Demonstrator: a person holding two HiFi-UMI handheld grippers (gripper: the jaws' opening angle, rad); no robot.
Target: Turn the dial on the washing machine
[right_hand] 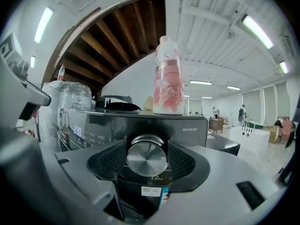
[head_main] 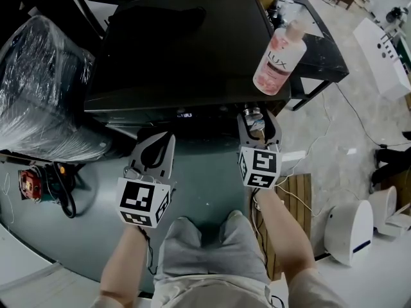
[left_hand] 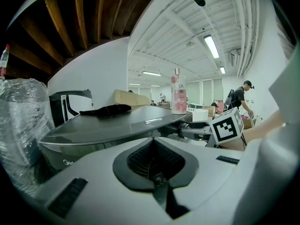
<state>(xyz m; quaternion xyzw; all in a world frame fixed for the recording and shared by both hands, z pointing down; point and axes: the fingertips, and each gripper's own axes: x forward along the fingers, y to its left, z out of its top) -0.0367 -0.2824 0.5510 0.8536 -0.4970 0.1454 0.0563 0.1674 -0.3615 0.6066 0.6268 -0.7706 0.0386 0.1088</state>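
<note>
The dark washing machine (head_main: 180, 50) stands in front of me, its lit display (head_main: 185, 115) on the front panel. The round silver dial (right_hand: 146, 157) sits at the panel's right end. My right gripper (right_hand: 146, 165) is shut on the dial, one black pad pressed to each side; in the head view the right gripper (head_main: 257, 122) covers most of the dial (head_main: 252, 113). My left gripper (head_main: 154, 149) hangs shut and empty, lower and to the left, a little short of the panel. In its own view, the left gripper (left_hand: 154, 172) holds nothing.
A pink LUX bottle (head_main: 279, 59) stands on the lid's right front corner, right above the dial. A black cloth (head_main: 167, 18) lies at the lid's back. A plastic-wrapped bundle (head_main: 38, 88) is to the left, a wooden pallet (head_main: 298, 197) and white appliance (head_main: 350, 230) to the right.
</note>
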